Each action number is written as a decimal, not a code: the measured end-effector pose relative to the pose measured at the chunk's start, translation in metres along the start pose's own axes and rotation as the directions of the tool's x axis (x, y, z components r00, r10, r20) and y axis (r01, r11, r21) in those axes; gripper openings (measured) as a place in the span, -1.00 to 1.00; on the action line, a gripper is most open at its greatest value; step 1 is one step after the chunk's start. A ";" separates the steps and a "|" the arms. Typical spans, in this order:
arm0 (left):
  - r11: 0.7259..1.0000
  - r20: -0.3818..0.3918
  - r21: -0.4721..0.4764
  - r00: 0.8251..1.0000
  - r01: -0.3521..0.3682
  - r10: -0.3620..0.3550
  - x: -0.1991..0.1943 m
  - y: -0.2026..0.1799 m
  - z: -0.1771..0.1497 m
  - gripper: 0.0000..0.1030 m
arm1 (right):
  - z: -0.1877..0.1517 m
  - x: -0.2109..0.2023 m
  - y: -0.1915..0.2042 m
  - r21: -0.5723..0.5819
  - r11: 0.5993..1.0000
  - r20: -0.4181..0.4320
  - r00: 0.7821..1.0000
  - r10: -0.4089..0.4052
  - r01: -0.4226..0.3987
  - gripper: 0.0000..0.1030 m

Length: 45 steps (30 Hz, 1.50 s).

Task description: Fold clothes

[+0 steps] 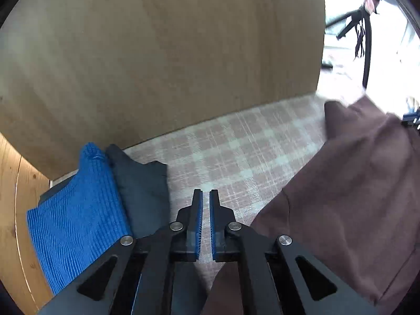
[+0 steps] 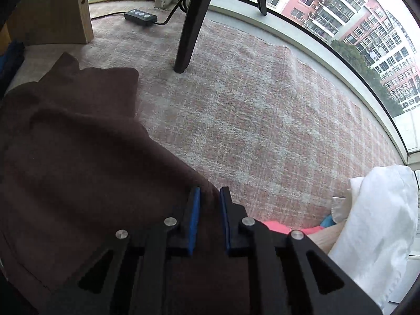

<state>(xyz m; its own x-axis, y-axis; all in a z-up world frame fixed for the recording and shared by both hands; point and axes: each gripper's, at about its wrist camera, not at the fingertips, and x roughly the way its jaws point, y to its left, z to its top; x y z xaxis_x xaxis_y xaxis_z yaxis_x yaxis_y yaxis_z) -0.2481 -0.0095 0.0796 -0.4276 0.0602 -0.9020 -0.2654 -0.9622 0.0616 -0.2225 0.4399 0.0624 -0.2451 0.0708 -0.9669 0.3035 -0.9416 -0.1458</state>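
Observation:
A brown garment (image 1: 354, 183) lies rumpled on the checked carpet (image 1: 236, 152), filling the right side of the left wrist view. My left gripper (image 1: 206, 193) hovers just left of its edge, the blue pads a narrow slit apart with only carpet showing between them. In the right wrist view the same brown garment (image 2: 78, 144) spreads across the left half. My right gripper (image 2: 209, 190) is shut on a bunched edge of that cloth. A folded blue knit (image 1: 76, 215) and a dark navy piece (image 1: 143, 183) lie side by side at the left.
A wooden panel (image 1: 157, 52) stands upright behind the carpet. A black chair leg (image 2: 191, 26) rests on the carpet (image 2: 262, 118), with a power strip (image 2: 140, 15) beyond it. White cloth (image 2: 375, 223) and a pink item (image 2: 275, 227) lie at the right, by the curved window.

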 end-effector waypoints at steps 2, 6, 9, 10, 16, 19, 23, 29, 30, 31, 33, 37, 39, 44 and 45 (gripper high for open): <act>1.000 0.024 -0.011 0.999 0.026 -0.026 -0.030 0.013 -0.018 -0.56 | -0.002 -0.013 -0.005 0.039 0.999 0.040 0.999 0.028 -0.030 -0.71; 0.999 0.044 -0.024 0.998 0.037 -0.036 -0.090 0.035 -0.065 -0.49 | -0.014 -0.066 -0.016 0.130 0.975 0.179 0.972 0.154 -0.178 -0.68; 0.998 0.042 -0.058 0.998 0.038 -0.036 -0.125 0.050 -0.116 -0.25 | -0.028 -0.109 -0.012 0.146 0.947 0.265 0.933 0.242 -0.287 -0.67; 0.997 0.041 -0.072 0.999 0.038 -0.035 -0.136 0.054 -0.135 -0.19 | -0.033 -0.124 -0.008 0.141 0.937 0.288 0.919 0.270 -0.319 -0.67; 0.975 -0.018 -0.202 0.995 0.088 -0.094 -0.147 0.048 -0.245 0.01 | -0.073 -0.187 0.053 0.012 0.916 0.338 0.864 0.374 -0.401 -0.62; 0.965 -0.031 -0.222 0.988 0.142 -0.153 -0.143 0.026 -0.277 0.01 | -0.101 -0.187 0.070 0.022 0.914 0.307 0.873 0.379 -0.405 -0.62; 0.951 -0.029 -0.214 0.971 0.225 -0.237 -0.147 -0.007 -0.310 0.01 | -0.150 -0.175 0.060 0.104 0.898 0.269 0.882 0.387 -0.427 -0.62; 0.940 -0.072 -0.164 0.947 0.298 -0.313 -0.160 -0.042 -0.355 0.01 | -0.239 -0.170 0.033 0.210 0.872 0.255 0.886 0.387 -0.441 -0.62; 0.938 -0.080 -0.155 0.942 0.311 -0.326 -0.162 -0.048 -0.362 0.01 | -0.256 -0.170 0.031 0.231 0.872 0.251 0.893 0.374 -0.431 -0.62; 0.935 -0.089 -0.145 0.937 0.323 -0.338 -0.164 -0.053 -0.370 0.01 | -0.274 -0.170 0.029 0.252 0.873 0.247 0.900 0.359 -0.417 -0.62; 0.929 -0.107 -0.127 0.926 0.348 -0.362 -0.167 -0.065 -0.385 0.01 | -0.311 -0.172 0.029 0.292 0.877 0.237 0.917 0.320 -0.382 -0.62; 0.902 -0.125 -0.103 0.894 0.420 -0.431 -0.160 -0.082 -0.413 0.01 | -0.378 -0.170 0.039 0.384 0.869 0.207 0.946 0.248 -0.311 -0.62; 0.880 -0.126 -0.100 0.871 0.464 -0.474 -0.153 -0.091 -0.420 0.00 | -0.406 -0.165 0.047 0.436 0.853 0.188 0.956 0.226 -0.288 -0.62; 0.871 -0.157 -0.118 0.858 0.476 -0.490 -0.138 -0.103 -0.426 -0.03 | -0.442 -0.147 0.066 0.471 0.844 0.147 0.967 0.210 -0.255 -0.62; 0.873 -0.157 -0.120 0.859 0.473 -0.487 -0.137 -0.105 -0.425 -0.03 | -0.445 -0.143 0.068 0.478 0.837 0.151 0.964 0.220 -0.266 -0.62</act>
<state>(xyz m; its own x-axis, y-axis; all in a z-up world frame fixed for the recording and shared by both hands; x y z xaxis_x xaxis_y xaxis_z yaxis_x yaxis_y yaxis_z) 0.2056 -0.0295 0.0153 -0.1030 0.4785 -0.8720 -0.3304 -0.8434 -0.4237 0.2431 0.5125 0.0973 -0.3085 -0.1883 -0.9324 -0.1212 -0.9644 0.2348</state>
